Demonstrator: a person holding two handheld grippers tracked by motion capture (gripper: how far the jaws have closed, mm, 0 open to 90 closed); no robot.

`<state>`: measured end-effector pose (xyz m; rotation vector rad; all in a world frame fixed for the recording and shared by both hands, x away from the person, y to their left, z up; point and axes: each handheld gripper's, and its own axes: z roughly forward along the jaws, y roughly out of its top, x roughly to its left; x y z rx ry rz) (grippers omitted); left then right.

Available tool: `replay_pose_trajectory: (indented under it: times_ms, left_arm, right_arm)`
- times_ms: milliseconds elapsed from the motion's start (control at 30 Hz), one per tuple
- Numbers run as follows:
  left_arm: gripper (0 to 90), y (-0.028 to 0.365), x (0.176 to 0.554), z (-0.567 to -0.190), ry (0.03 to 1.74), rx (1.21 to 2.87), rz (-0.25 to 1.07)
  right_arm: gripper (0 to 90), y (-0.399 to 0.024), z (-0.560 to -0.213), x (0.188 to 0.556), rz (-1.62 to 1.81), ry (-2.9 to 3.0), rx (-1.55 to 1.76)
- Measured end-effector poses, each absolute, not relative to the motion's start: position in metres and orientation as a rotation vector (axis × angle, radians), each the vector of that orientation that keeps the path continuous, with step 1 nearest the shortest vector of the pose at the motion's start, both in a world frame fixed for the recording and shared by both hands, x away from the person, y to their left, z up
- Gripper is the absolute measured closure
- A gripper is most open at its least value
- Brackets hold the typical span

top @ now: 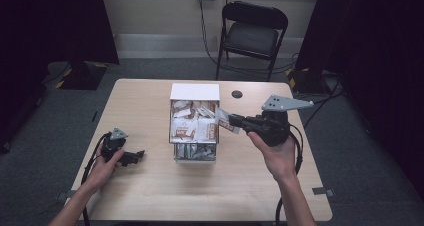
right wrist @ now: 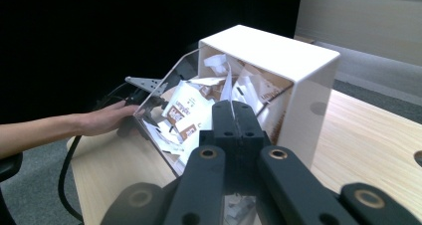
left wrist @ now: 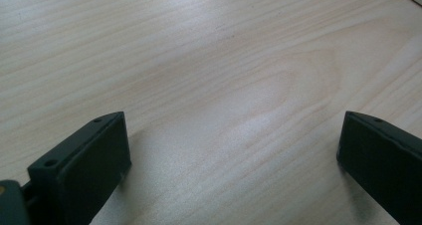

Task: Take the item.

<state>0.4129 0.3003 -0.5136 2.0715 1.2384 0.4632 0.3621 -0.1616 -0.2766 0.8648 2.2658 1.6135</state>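
1. Your right gripper (top: 226, 119) is held above the table (top: 150, 191) at the right side of the box (top: 195, 92), pointing toward it. Its jaws are pressed together on a sachet (top: 223, 120), a brown-and-white packet that sticks out from the jaw tips over the box's right edge.
2. In the right gripper view, the two black jaws meet with no gap between them, directly in front of the box (right wrist: 268, 48); the held sachet is hidden behind them there.
3. The box is a white holder with a clear, sloped front panel. It stands at the middle of the table, its white closed top at the far end.
4. The box holds a loose pile of sachets (top: 192, 128), white with brown panels. Darker, silvery-green packets (top: 195, 152) lie in the near compartment.
5. Printing is visible on the sachets (right wrist: 186, 108) in the right gripper view, but it is too small and blurred to read; no brand can be made out.
6. Your left gripper (top: 138, 156) lies low on the table's left side, well apart from the box, with your left hand (top: 102, 168) on its body.
7. In the left gripper view, its jaws stand wide apart over bare wood grain (left wrist: 224, 85), with nothing between them.
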Motion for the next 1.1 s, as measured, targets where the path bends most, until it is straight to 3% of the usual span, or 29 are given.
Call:
replay_pose_trajectory:
  times_ms: [1100]
  left_arm:
    - [0.0, 0.300, 0.413, -0.514, 1.238, 2.071, 0.463]
  right_arm:
    - [90.0, -0.202, -0.314, 0.378, 1.502, 2.248, 1.045]
